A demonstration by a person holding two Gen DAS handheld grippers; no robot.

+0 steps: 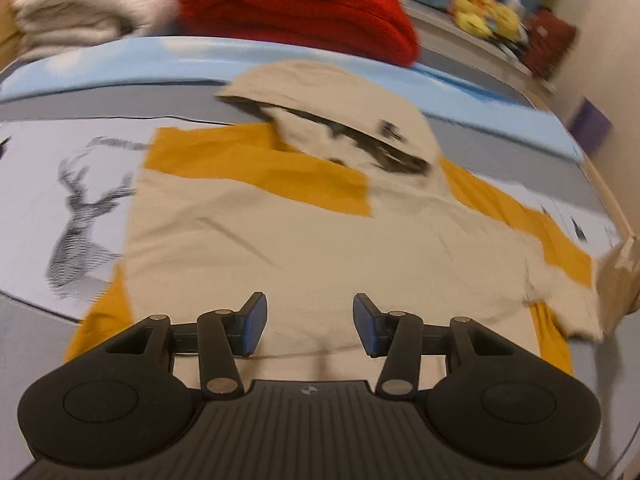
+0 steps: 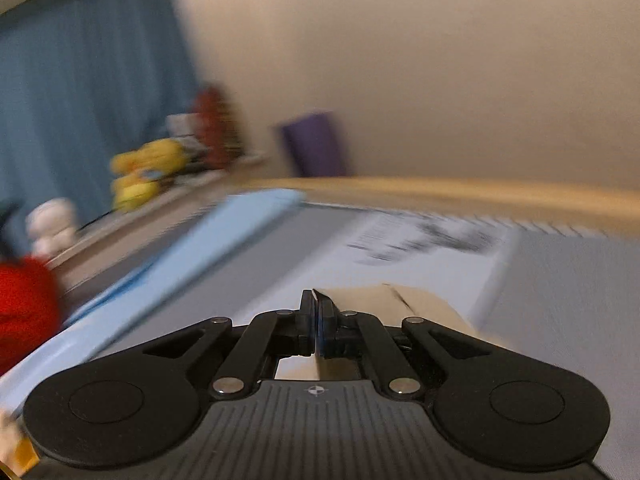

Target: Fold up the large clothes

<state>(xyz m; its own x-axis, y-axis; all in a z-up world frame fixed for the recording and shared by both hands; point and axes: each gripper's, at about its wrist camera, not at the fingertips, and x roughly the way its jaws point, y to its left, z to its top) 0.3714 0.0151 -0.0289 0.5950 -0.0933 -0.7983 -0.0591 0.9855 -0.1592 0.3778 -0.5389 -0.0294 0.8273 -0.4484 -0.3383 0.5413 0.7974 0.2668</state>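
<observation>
**Right side fold in progress, left gripper idle**

Garment: beige-and-mustard hoodie [image 1: 320, 232] spread flat on the bed [image 1: 48, 152], hood toward the far side near a red blanket [image 1: 296, 8] and a cream one [image 1: 88, 4].

Left gripper [image 1: 310, 324]: jaws roughly half open, nothing between them, hovering over the hem end of the hoodie. No contact that I can see.

Right gripper [image 2: 318, 320]: jaws fully closed with beige cloth [image 2: 404, 300] showing right beside and beyond them. Looks like a pinch on the hoodie's edge or sleeve, but the actual bite is hidden behind the jaws. In the left view, a raised beige flap [image 1: 616, 276] at the hoodie's right edge fits that. Right view is heavily motion-blurred.

Step, as I read it: right side or sleeve being lifted to fold inward over the body.

Next move calls for:
- carry the pinched edge across toward the centreline, keep it taut, lay it flat
- left jaws should pin or grab the near hem so the body doesn't drag
- watch for slip; the grip looks thin
</observation>
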